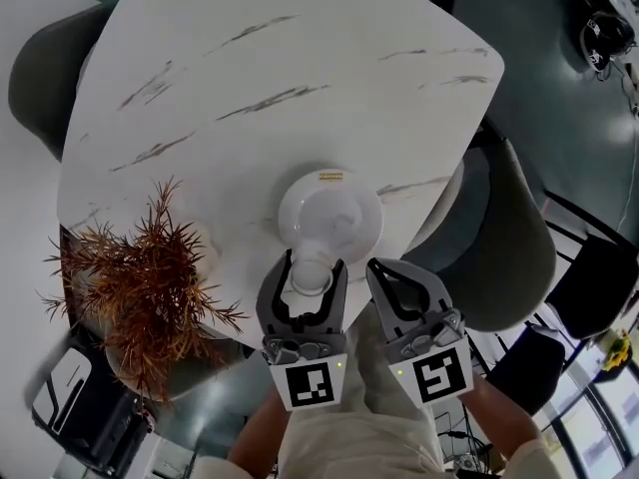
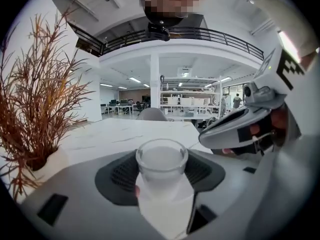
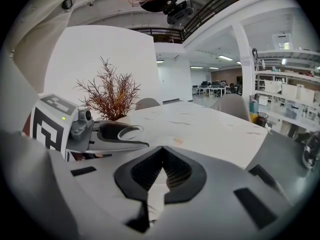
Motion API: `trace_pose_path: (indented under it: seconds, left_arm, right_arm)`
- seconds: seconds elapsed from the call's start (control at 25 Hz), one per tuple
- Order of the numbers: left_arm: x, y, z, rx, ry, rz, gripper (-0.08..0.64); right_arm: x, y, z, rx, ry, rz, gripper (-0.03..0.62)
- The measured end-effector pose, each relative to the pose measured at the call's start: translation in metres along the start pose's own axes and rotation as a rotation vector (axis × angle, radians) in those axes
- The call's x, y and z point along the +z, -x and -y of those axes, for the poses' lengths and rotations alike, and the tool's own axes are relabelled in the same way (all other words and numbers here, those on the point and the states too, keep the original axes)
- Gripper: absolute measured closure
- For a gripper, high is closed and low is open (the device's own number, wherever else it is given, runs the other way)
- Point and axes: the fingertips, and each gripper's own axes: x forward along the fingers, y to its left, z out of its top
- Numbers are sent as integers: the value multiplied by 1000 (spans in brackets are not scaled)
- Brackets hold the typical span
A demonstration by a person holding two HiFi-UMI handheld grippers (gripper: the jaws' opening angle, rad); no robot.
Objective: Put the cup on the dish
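A small clear cup (image 1: 311, 276) sits upright between the jaws of my left gripper (image 1: 311, 262), which is shut on it. In the head view the cup is at the near rim of the white dish (image 1: 344, 190) on the marble table (image 1: 250, 58). In the left gripper view the cup (image 2: 161, 159) fills the gap between the pads of the left gripper (image 2: 161, 170), and the dish is hidden. My right gripper (image 1: 396, 273) hovers just to the right, shut and empty. In its own view the right gripper (image 3: 162, 167) has its pads meeting, and the cup's rim (image 3: 129, 132) shows at the left.
A dried reddish plant (image 1: 150, 277) in a white pot stands at the table's near left corner, close to the left gripper. Grey chairs stand at the right (image 1: 514, 247) and far left (image 1: 40, 68) of the table. The table edge runs just under both grippers.
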Motion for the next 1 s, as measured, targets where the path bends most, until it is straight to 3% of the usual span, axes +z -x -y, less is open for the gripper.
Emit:
trace_pose_path:
  seconds: [0.12,0.6,1.0]
  left_arm:
    - [3,-4,1,-6,-62,4,288]
    - [14,-13,1,-16,-118,53,288]
    - [20,-5,3,-28,-99,55,287]
  right_arm:
    - [-1,2,-4,-2,-8,1,591]
    - [-2,7,-10,15,12,-15,591]
    - [10,16,-9,-1,22,11,591]
